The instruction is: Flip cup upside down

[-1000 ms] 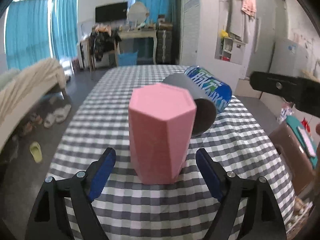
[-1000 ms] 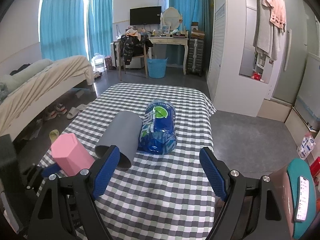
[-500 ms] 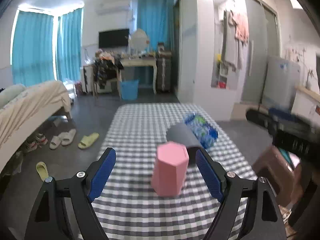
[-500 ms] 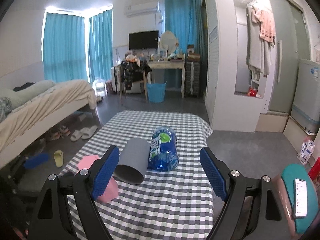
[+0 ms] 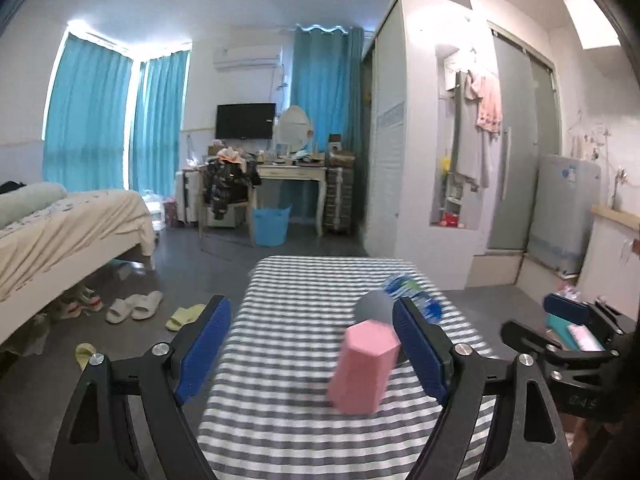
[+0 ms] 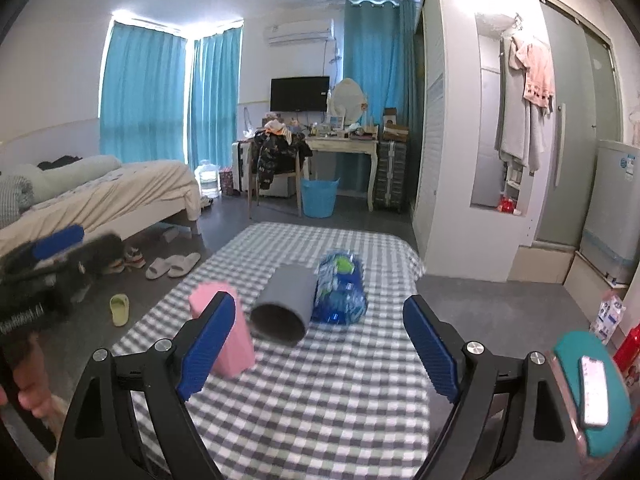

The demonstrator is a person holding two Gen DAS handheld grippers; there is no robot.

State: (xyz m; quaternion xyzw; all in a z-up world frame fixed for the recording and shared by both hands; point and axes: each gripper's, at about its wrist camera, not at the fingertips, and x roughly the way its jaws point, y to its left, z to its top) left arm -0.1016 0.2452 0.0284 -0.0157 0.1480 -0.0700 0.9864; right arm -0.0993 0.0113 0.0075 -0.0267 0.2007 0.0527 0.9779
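A pink hexagonal cup (image 5: 363,366) stands with its closed end up on the checked tablecloth (image 5: 288,360); it also shows in the right wrist view (image 6: 236,344), partly behind a finger. A grey cup (image 6: 285,306) lies on its side beside it, mouth toward me. My left gripper (image 5: 316,352) is open and empty, well back from and above the pink cup. My right gripper (image 6: 318,350) is open and empty, above the near part of the table.
A blue plastic bottle (image 6: 340,288) lies on its side against the grey cup. A teal case with a phone (image 6: 592,384) is at the right. A bed (image 6: 100,196) and slippers (image 6: 172,266) are on the left, beyond the table edge.
Both grippers have pulled back and up from the table. The pink cup stands free, much smaller in the left wrist view. The left gripper stays open.
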